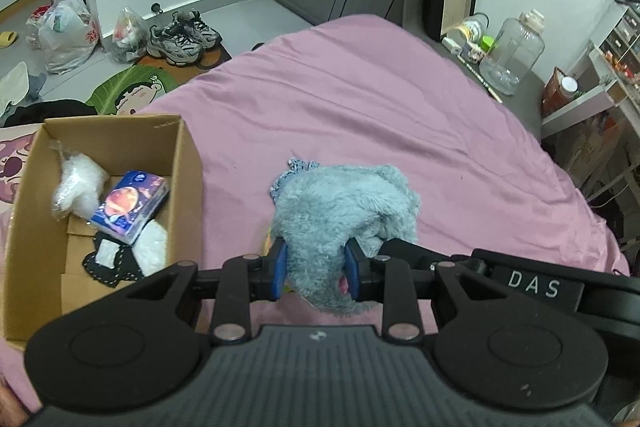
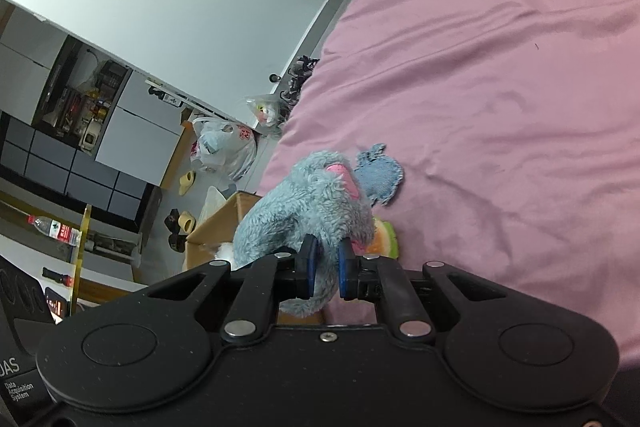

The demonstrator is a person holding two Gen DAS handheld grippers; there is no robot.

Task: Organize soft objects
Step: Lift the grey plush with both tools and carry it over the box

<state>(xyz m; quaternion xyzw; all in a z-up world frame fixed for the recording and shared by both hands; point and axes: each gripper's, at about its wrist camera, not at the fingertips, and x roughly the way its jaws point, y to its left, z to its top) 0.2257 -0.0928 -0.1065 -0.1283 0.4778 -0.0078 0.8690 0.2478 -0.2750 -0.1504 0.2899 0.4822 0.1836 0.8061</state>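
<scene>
A fluffy grey-blue plush toy (image 1: 340, 203) with pink patches is held over the pink bed (image 1: 360, 99). My left gripper (image 1: 316, 269) is shut on the plush, its blue pads pressing both sides. My right gripper (image 2: 325, 269) is shut on another part of the same plush (image 2: 312, 203). A blue denim patch (image 2: 378, 175) lies on the bed behind the plush; it also shows in the left wrist view (image 1: 296, 167). A green-orange soft item (image 2: 384, 237) peeks out under the plush. An open cardboard box (image 1: 188, 163) stands to the left on the bed.
The box holds white stuffing (image 1: 78, 183), a blue printed packet (image 1: 130, 207) and a black-and-white fabric piece (image 1: 110, 261). Shoes (image 1: 182, 37) and plastic bags (image 1: 66, 31) lie on the floor. A big clear jar (image 1: 512, 55) stands on the right-hand surface.
</scene>
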